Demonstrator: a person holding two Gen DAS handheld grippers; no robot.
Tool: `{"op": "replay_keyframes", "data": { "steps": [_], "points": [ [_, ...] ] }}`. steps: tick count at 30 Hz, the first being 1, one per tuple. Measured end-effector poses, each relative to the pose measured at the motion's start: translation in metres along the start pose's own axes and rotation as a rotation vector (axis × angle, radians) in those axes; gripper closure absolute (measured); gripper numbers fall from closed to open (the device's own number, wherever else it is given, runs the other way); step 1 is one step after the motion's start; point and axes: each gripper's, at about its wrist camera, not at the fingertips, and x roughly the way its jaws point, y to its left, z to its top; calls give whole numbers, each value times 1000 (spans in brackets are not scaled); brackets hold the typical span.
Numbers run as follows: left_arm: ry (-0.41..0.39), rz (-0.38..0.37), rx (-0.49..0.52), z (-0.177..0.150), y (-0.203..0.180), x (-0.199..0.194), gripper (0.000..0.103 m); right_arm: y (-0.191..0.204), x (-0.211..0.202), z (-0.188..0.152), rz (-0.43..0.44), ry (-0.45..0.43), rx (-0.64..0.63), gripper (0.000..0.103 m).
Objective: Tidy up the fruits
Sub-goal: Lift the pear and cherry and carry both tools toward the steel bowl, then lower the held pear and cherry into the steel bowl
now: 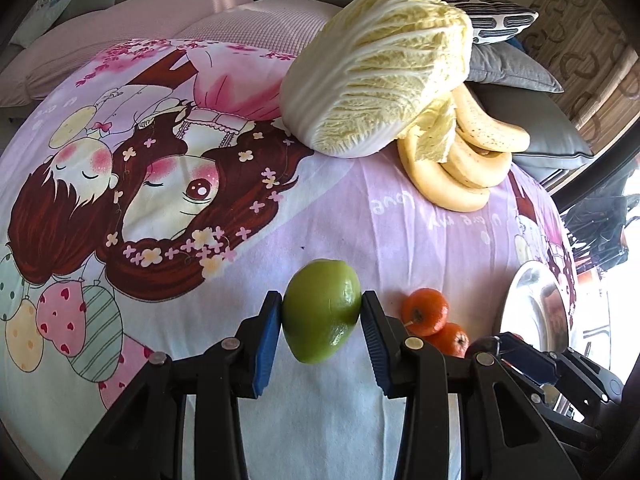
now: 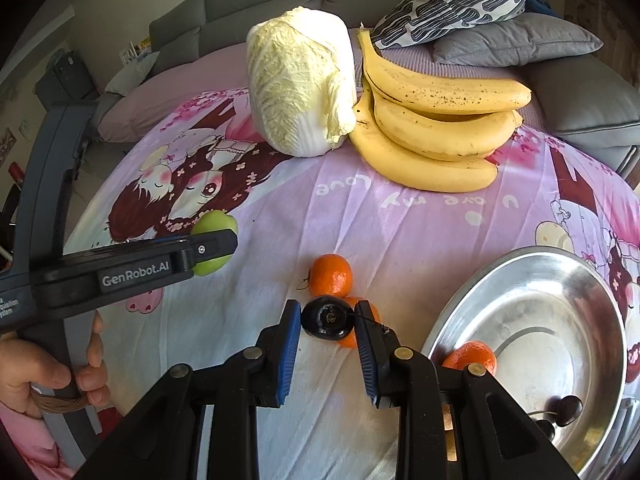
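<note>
My left gripper (image 1: 322, 314) is shut on a green fruit (image 1: 322, 310) and holds it above the cloth; it also shows in the right wrist view (image 2: 212, 246). My right gripper (image 2: 328, 322) is shut on a dark cherry (image 2: 328, 318), just above two oranges (image 2: 331, 275) on the cloth. The oranges also show in the left wrist view (image 1: 425, 310). A steel bowl (image 2: 560, 308) at the right holds an orange (image 2: 472, 354) and dark cherries (image 2: 566, 408).
A napa cabbage (image 2: 298, 84) and a bunch of bananas (image 2: 436, 120) lie at the far side of the pink cartoon cloth (image 2: 400, 224). Grey and patterned cushions (image 2: 516, 44) lie behind them. The bowl's rim (image 1: 516, 300) shows at right in the left wrist view.
</note>
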Motion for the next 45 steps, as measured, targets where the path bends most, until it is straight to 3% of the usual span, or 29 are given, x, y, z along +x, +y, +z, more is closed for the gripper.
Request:
{"op": "replay_keyframes", "data": {
  "steps": [12, 24, 33, 45],
  "points": [
    [-3, -42, 57, -10, -36, -18, 61, -21, -23, -23, -15, -6, 64, 73],
    [4, -82, 171, -19, -90, -32, 61, -69, -48, -44, -54, -33, 163, 73],
    [27, -110, 278, -29, -140, -27, 61, -119, -63, -58, -108, -44, 255, 73],
    [62, -132, 380, -39, -189, -12, 61, -152, -63, -71, -130, -47, 324, 73]
  ]
}}
